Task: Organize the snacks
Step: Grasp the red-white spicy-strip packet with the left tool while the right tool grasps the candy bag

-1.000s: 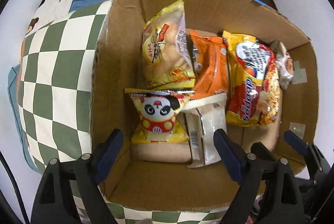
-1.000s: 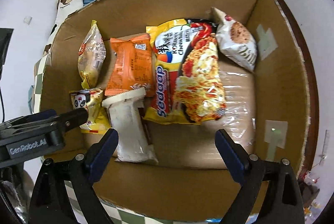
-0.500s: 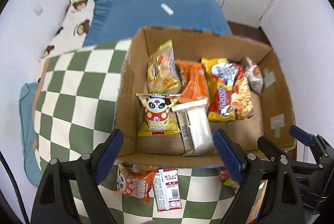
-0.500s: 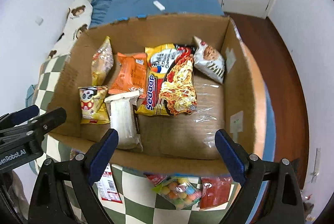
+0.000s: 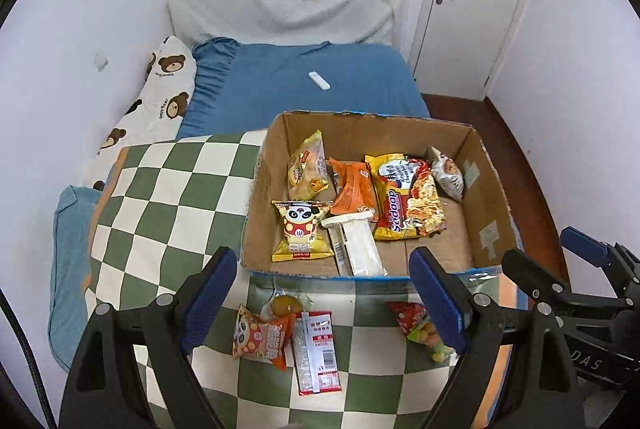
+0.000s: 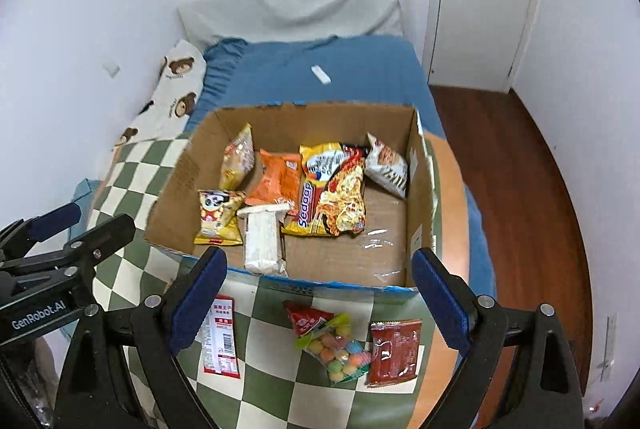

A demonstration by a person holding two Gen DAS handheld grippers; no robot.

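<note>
6 snack packets lie flat in the open cardboard box.

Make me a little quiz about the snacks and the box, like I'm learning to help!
1. True or false: the panda packet lies inside the cardboard box.
2. Which snack is still outside the box on the checkered blanket? A. the Sedaap noodle packet. B. the bag of colourful candy balls. C. the orange packet.
3. Fill in: the left tool and the right tool both hold ______.

Key:
1. True.
2. B.
3. Nothing; both stand open and empty.
</note>
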